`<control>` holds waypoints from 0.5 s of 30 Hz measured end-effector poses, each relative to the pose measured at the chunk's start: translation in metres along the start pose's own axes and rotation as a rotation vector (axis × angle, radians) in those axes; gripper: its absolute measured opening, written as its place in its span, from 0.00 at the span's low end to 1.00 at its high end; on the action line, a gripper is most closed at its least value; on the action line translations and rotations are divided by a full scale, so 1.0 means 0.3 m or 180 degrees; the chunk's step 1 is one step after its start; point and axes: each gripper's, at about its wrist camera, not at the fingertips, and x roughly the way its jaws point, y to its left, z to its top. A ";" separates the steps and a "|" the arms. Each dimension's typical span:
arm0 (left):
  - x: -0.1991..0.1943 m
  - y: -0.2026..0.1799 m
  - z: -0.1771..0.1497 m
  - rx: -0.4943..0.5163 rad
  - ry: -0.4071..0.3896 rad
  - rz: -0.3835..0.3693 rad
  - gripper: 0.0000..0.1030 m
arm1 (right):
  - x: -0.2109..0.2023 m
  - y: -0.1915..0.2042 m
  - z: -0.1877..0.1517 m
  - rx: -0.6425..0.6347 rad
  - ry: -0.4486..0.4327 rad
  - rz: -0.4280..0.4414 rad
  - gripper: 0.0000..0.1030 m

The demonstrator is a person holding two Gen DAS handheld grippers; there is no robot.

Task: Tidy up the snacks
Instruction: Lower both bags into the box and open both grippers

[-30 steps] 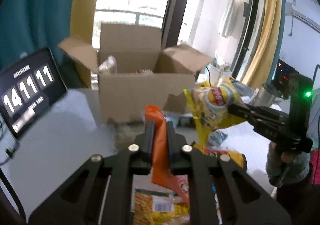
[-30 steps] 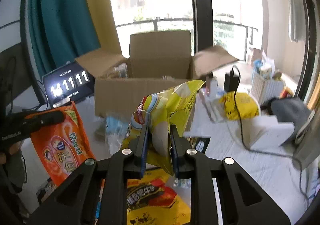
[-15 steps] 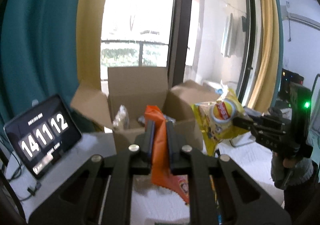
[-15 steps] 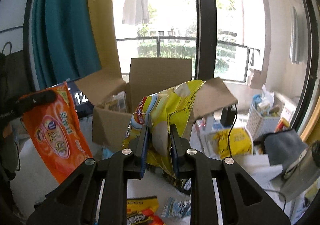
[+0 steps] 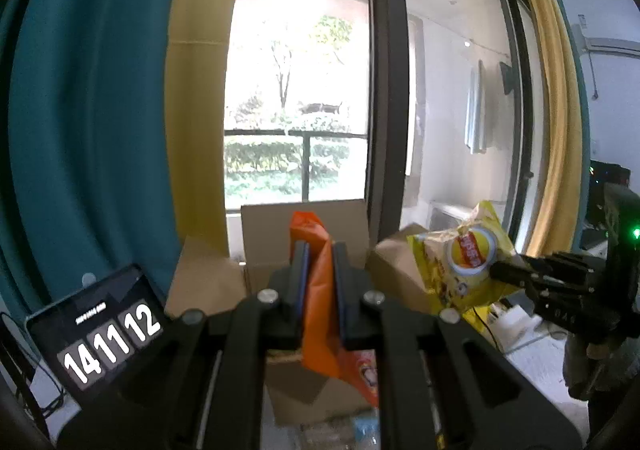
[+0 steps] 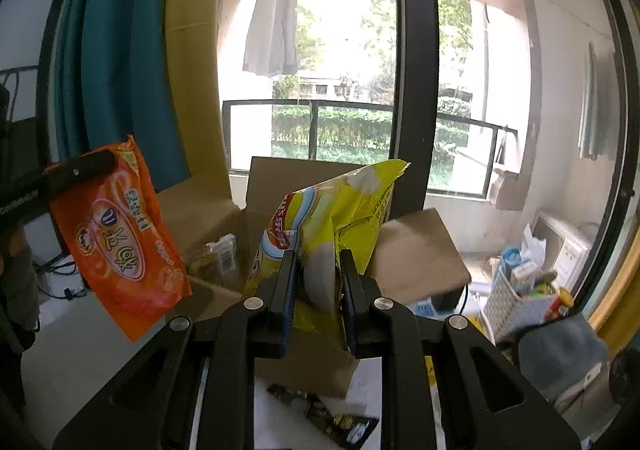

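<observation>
My left gripper [image 5: 319,250] is shut on an orange snack bag [image 5: 320,290], which also shows at the left of the right wrist view [image 6: 120,246]. My right gripper [image 6: 318,258] is shut on a yellow chip bag [image 6: 332,218], which shows at the right of the left wrist view [image 5: 460,262]. Both bags hang in the air in front of an open cardboard box [image 6: 280,178] [image 5: 272,226]. A clear-wrapped snack [image 6: 218,256] lies inside the box at its left.
A tablet clock [image 5: 104,334] stands left of the box. Loose snack packets [image 6: 328,414] lie on the white table in front of the box. A white basket [image 6: 516,294] and a grey object [image 6: 560,354] crowd the right side. Curtains and a window are behind.
Both grippers have risen with their bags and come closer to the box, which now sits lower in both views. Both grips are unchanged.
</observation>
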 end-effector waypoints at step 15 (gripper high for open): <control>0.323 0.004 -0.031 0.0208 -0.0038 0.0376 0.11 | 0.260 0.032 0.055 -0.0217 0.0132 -0.0050 0.21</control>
